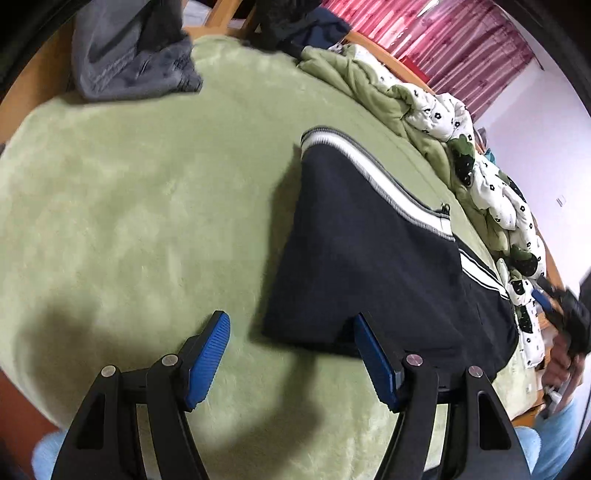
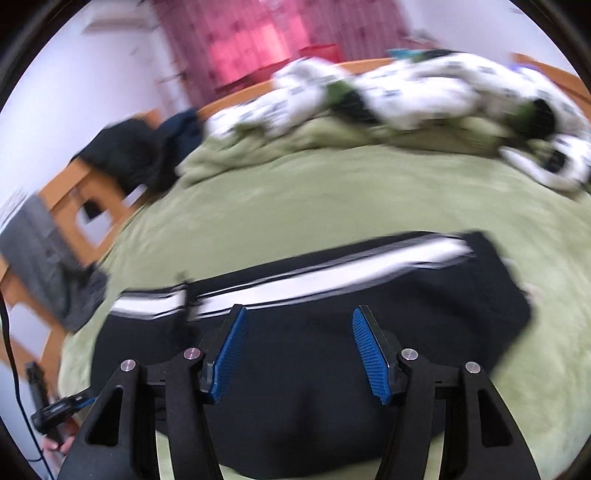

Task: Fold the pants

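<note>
Dark navy pants [image 1: 373,258] with a white side stripe lie folded on the green blanket [image 1: 129,221]. My left gripper [image 1: 290,317] hovers open at the pants' near left corner. Its right pad [image 1: 375,362] is over that corner, and no pad presses the cloth. At the far right edge of the left wrist view the right gripper [image 1: 543,295] shows beside the pants' other end, held by a hand [image 1: 561,362]. In the blurred right wrist view my right gripper [image 2: 299,312] stands open above the pants [image 2: 332,350], gripping nothing. The left gripper [image 2: 55,406] appears at the lower left there.
A grey garment pile [image 1: 129,55] and dark clothes [image 1: 288,22] sit at the far end of the bed. A crumpled white patterned quilt [image 1: 480,166] runs along the far side. The wooden bed frame [image 1: 33,74] edges the blanket. Red curtains [image 1: 443,37] hang behind.
</note>
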`<state>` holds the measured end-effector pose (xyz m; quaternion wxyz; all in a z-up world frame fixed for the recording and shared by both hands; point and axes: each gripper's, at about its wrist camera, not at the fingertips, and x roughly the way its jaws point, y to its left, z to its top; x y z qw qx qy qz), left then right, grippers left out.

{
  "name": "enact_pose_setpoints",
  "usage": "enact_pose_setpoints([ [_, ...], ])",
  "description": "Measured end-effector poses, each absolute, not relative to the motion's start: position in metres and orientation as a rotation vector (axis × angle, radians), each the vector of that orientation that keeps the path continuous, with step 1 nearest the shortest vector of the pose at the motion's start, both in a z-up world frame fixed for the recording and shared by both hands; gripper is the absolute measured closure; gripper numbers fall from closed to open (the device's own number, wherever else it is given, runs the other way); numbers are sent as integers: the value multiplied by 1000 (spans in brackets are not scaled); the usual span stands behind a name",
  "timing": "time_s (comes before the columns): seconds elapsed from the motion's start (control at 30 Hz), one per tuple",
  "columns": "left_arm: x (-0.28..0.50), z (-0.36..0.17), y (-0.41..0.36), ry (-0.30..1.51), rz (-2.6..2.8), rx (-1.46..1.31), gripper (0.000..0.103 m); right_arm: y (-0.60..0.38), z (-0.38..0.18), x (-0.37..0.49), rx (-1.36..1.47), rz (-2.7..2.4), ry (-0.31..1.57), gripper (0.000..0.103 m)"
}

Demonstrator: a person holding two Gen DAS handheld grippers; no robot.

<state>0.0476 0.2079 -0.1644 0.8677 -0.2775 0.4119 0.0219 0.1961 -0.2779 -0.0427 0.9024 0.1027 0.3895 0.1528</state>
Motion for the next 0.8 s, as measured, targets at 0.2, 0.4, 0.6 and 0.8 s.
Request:
enact_pose_setpoints([
  [0.2, 100, -142, 221, 852, 20, -494, 35, -153, -71, 233, 110, 501, 948, 45],
  [0.4, 146, -140, 238, 819, 1, -498, 37, -89, -145, 235, 87, 575, 1097, 54],
  [0.6, 211, -164, 236, 955, -126, -503, 41, -87, -170, 203, 85, 589, 1064, 54],
  [0.8, 231, -172, 228, 945, -190, -518, 45, -107, -168, 183, 95, 638, 1091, 54],
])
